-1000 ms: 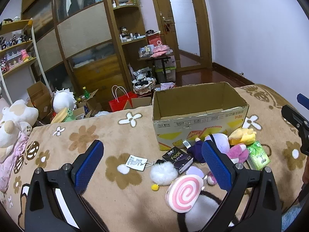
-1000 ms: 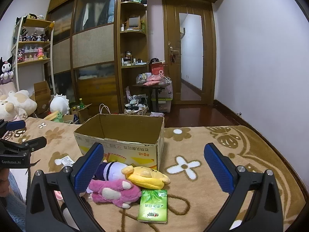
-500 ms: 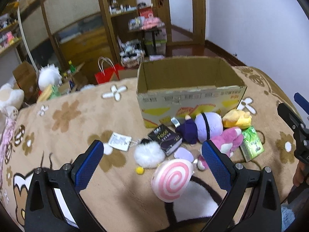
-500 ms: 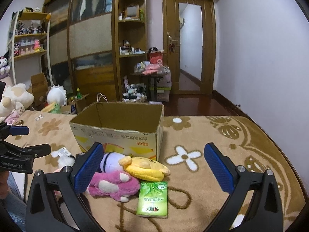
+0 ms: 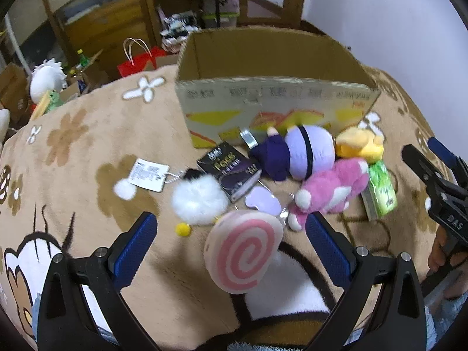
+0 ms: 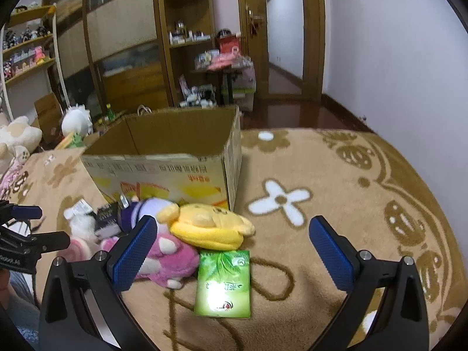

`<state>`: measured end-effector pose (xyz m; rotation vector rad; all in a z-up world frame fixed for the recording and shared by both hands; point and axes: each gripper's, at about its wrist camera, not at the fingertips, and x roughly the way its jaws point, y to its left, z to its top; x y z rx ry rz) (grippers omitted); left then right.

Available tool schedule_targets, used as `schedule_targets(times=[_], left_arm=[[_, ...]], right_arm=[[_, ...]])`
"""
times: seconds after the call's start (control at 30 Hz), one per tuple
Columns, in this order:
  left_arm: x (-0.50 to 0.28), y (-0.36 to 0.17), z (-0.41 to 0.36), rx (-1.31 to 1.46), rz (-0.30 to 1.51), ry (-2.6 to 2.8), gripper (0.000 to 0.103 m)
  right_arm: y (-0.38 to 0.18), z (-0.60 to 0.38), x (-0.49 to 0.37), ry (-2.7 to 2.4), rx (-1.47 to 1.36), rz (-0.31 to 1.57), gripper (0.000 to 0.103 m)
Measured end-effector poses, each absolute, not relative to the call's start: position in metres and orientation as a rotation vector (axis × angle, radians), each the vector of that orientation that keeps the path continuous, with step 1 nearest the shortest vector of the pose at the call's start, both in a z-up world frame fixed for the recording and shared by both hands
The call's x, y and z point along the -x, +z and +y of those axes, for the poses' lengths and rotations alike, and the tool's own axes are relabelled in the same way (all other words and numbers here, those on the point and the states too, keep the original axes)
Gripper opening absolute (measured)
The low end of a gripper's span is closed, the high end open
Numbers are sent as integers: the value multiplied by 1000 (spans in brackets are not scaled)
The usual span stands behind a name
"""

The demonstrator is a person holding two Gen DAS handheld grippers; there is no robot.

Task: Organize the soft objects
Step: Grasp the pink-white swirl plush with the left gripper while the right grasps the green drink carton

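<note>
An open cardboard box [image 5: 272,99] stands on a brown flowered blanket [image 5: 87,134]; it also shows in the right wrist view [image 6: 163,169]. In front of it lie a pink swirl cushion [image 5: 244,251], a white fluffy pompom [image 5: 197,201], a purple doll [image 5: 295,153], a pink plush [image 5: 333,188] and a yellow plush [image 6: 207,228]. My left gripper [image 5: 231,248] is open, just above the swirl cushion. My right gripper [image 6: 232,251] is open over the yellow plush and a green tissue pack [image 6: 223,283].
A black tissue pack [image 5: 228,168] and a white tag [image 5: 147,174] lie left of the toys. Beyond the blanket's far edge are a red bag [image 5: 136,61], boxes, plush toys [image 6: 17,137] and wooden cabinets [image 6: 122,44]. A white wall [image 6: 395,44] stands to the right.
Both grippers have tilted down and moved closer to the toys. The left gripper now hangs over the swirl cushion. Both stay open and empty.
</note>
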<state>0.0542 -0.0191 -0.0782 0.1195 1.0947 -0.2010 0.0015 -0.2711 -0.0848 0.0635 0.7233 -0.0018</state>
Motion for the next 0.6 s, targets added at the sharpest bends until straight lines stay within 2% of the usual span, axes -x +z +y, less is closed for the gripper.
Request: schedule_targets(times=[0.43,0.6], left_arm=[[-65,-113,-29,-174,1229,-219,101],[-68,-122,-30,-182,1269,-219,90]], right_arm=[[-136,-264,-18,4,-59,924,101],[-145,-268,-18,13,-93,959,97]])
